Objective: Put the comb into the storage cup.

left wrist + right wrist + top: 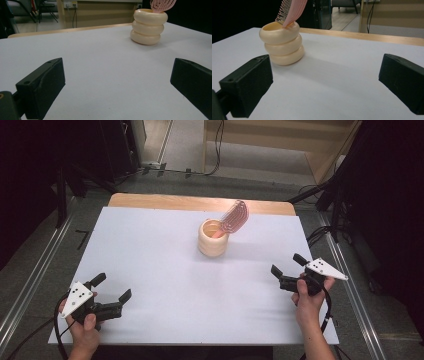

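Note:
A cream holder made of three stacked rings (213,239) stands upright on the white table top (165,270), a little behind its middle. A pink hairbrush (234,216) leans out of the holder toward the right, bristle head up. The same holder (149,27) and brush head (162,5) show far off in the left gripper view, and nearer in the right gripper view as holder (281,46) and brush (291,11). My left gripper (112,288) is open near the front left, empty. Open and empty too, my right gripper (287,263) sits at the right edge.
A wooden strip (200,202) runs along the table's far edge. Beyond it lie a grey floor, cables and dark stands (330,190). Metal rails (35,275) flank the table on both sides.

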### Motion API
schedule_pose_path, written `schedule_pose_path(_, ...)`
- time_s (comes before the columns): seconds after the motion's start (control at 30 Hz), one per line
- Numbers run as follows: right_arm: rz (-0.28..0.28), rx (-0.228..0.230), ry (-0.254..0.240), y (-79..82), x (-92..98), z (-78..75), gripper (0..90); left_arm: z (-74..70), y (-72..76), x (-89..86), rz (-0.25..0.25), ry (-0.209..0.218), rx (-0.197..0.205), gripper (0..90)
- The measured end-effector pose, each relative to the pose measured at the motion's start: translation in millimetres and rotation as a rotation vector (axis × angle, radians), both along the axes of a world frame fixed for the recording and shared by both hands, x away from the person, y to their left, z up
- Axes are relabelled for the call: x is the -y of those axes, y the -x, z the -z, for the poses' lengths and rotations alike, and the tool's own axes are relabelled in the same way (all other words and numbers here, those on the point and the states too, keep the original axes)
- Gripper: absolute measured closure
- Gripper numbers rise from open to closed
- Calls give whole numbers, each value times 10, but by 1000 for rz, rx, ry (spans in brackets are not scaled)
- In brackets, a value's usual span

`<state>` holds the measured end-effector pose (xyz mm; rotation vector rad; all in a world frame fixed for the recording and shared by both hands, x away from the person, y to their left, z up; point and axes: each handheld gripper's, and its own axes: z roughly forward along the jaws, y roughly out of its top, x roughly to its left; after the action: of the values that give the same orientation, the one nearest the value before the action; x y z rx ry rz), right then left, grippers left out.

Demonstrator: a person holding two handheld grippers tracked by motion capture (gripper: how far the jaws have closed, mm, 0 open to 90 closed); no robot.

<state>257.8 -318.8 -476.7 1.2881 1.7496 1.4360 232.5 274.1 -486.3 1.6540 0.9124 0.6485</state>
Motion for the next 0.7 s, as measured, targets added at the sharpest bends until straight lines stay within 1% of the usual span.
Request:
schedule_pose_path(0.33,14,-8,14,147,134,117,0,0,0,0,-1,-2,1,0)
schedule_pose_path(0.43,19,-13,6,188,175,143,0,0,0,0,-1,-1,0,0)
schedule_pose_path(0.7,30,-22,6,280,242,204,0,0,1,0,-3,-1,0,0)
